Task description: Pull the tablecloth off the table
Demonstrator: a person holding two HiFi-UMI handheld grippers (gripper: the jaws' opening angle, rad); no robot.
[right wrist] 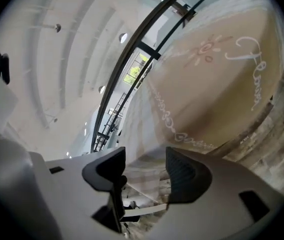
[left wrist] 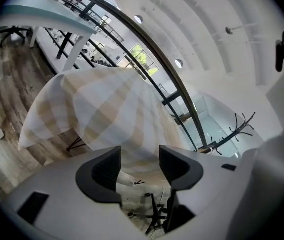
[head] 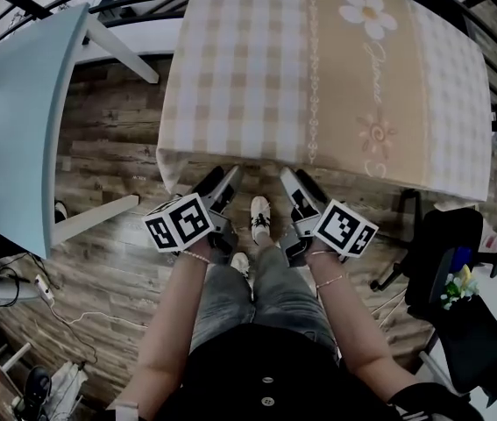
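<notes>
A beige and white checked tablecloth (head: 318,68) with a daisy print covers the table, and its near hem hangs down toward me. My left gripper (head: 222,182) stands just under that hem, left of centre, jaws open. My right gripper (head: 294,182) is beside it to the right, also open. In the left gripper view the cloth (left wrist: 96,109) fills the space ahead, and its hem shows in the gap of the gripper (left wrist: 139,156) with the pads off it. The right gripper view shows the cloth (right wrist: 217,84) ahead and the gripper (right wrist: 146,159) open, hem in its gap, nothing pinched.
A light blue table (head: 20,103) stands at the left. A black office chair (head: 458,261) is at the right near the table's corner. Cables lie on the wooden floor (head: 108,261) at lower left. The person's shoes (head: 260,217) are under the table edge.
</notes>
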